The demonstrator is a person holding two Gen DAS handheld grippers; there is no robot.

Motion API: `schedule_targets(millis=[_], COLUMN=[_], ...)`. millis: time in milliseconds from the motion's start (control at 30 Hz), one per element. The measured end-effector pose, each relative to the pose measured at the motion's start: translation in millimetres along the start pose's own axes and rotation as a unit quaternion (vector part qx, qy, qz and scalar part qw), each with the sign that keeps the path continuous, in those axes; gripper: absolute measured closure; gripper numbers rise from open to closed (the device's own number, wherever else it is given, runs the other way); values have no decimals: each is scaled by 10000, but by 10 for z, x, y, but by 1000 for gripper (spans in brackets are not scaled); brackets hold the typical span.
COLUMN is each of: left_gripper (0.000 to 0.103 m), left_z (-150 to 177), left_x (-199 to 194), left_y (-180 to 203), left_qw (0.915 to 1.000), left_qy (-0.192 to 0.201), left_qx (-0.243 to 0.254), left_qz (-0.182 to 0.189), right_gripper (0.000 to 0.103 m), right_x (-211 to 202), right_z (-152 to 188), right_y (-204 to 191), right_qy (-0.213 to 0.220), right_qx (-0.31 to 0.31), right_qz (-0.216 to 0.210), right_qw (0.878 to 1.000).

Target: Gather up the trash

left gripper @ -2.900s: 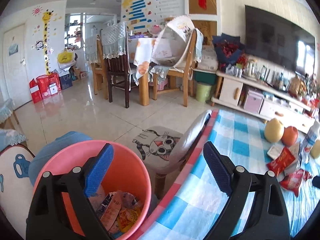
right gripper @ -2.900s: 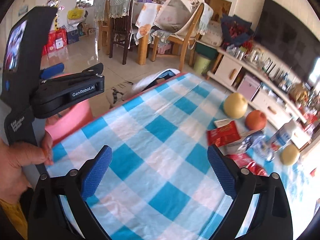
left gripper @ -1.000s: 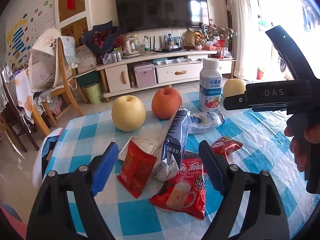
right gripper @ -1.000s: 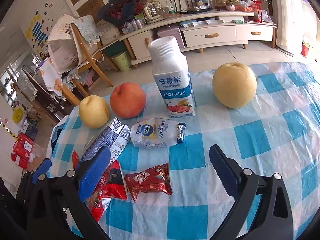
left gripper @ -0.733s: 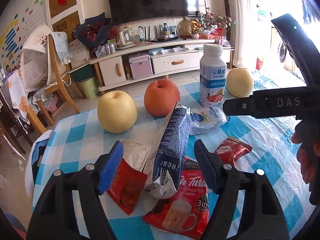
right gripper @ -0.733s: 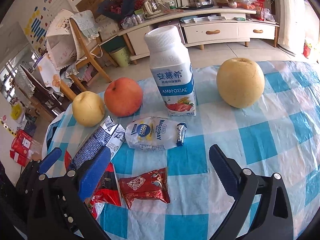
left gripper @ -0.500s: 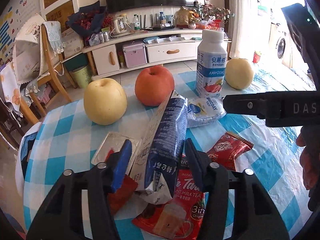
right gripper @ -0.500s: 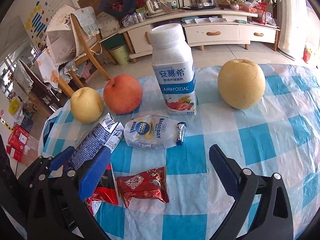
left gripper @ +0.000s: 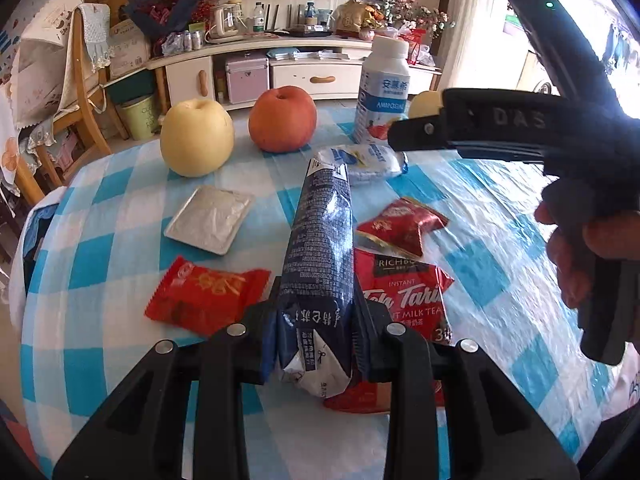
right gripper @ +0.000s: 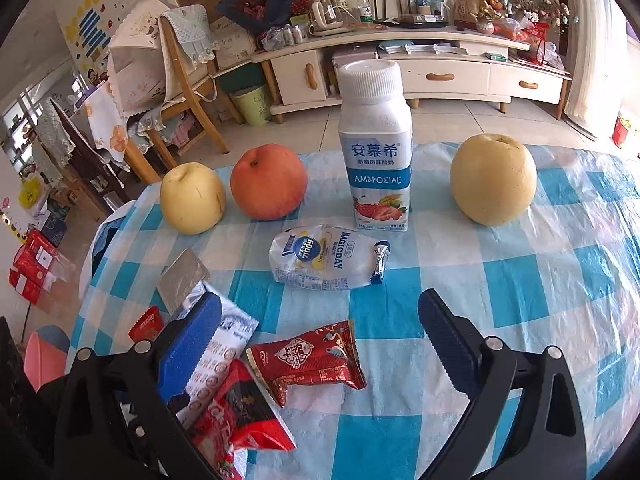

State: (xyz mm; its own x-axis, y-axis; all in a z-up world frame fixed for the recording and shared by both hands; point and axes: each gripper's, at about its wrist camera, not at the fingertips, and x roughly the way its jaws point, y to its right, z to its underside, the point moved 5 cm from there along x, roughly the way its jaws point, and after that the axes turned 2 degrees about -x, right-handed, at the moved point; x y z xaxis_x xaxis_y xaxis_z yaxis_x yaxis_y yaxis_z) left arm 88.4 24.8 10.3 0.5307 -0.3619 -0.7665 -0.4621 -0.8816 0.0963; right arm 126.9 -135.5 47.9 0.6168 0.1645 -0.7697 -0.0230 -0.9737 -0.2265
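Observation:
My left gripper (left gripper: 314, 332) is shut on a dark blue crumpled carton (left gripper: 320, 248), which also shows in the right wrist view (right gripper: 218, 354). Around it on the blue checked tablecloth (left gripper: 100, 260) lie a red snack packet (left gripper: 204, 294), a silver foil tray (left gripper: 210, 218), a red tea sachet (left gripper: 404, 292), a small red wrapper (left gripper: 402, 226) and a white plastic wrapper (left gripper: 366, 160). My right gripper (right gripper: 320, 344) is open above the small red wrapper (right gripper: 310, 358), with the white wrapper (right gripper: 320, 260) beyond it.
Two yellow pears (right gripper: 192, 196) (right gripper: 494, 178), a red apple (right gripper: 268, 180) and a white yogurt bottle (right gripper: 376, 140) stand at the table's far side. A pink bin (right gripper: 38, 354) shows low left. Chairs and a TV cabinet (right gripper: 400, 64) lie beyond the table.
My left gripper swung from the pink bin to the table, moved in on the dark blue carton and closed on it. My right gripper moved nearer the wrappers and stayed open.

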Motion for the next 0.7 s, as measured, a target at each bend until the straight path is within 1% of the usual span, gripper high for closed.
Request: schedule_targets(millis=[67,133,233,300,367,433,500,600,700], left_gripper=[71,71,71,71,71,71,71,71,71], left_z=[76,128,135,119,105,99,97,100,106], left_x=[-93,-206,-401,-494,-535,-561,-584,-612,-622], left_y=[-44,-153,-336,-442,-517,-576,-621,-664,-690], left_qw=[9998,9986,9959,9934,9921,9908,9896,9891,9887], left_qy=[-7,77,321,464,537,581,604,621,627], left_qx=[-188,-474,-813,-1016,-1112,-1207,-1283,-1311,-1339], left_qz=[120,202,238,242,206,184,232,250,255], right_gripper=[5,5,5,5,5,5,5,5,5], right_x=[36,82,143,217,299,380,466,597,705], right_z=[-1,0,-28,-38,-54,-70,-99,-125,-136], right_y=[23,14,-37,-75,-134,-169,-152,-114,-130], right_qy=[-21,-50,-15,-51,-76,-76,-114,-184,-229], right_qx=[141,219,96,73,-121,-308,-277,-96,-153], right_qz=[-1,-28,148,178,322,603,770,825,925], right_qw=[9999,9997,9998,9998,9994,9977,9966,9964,9953])
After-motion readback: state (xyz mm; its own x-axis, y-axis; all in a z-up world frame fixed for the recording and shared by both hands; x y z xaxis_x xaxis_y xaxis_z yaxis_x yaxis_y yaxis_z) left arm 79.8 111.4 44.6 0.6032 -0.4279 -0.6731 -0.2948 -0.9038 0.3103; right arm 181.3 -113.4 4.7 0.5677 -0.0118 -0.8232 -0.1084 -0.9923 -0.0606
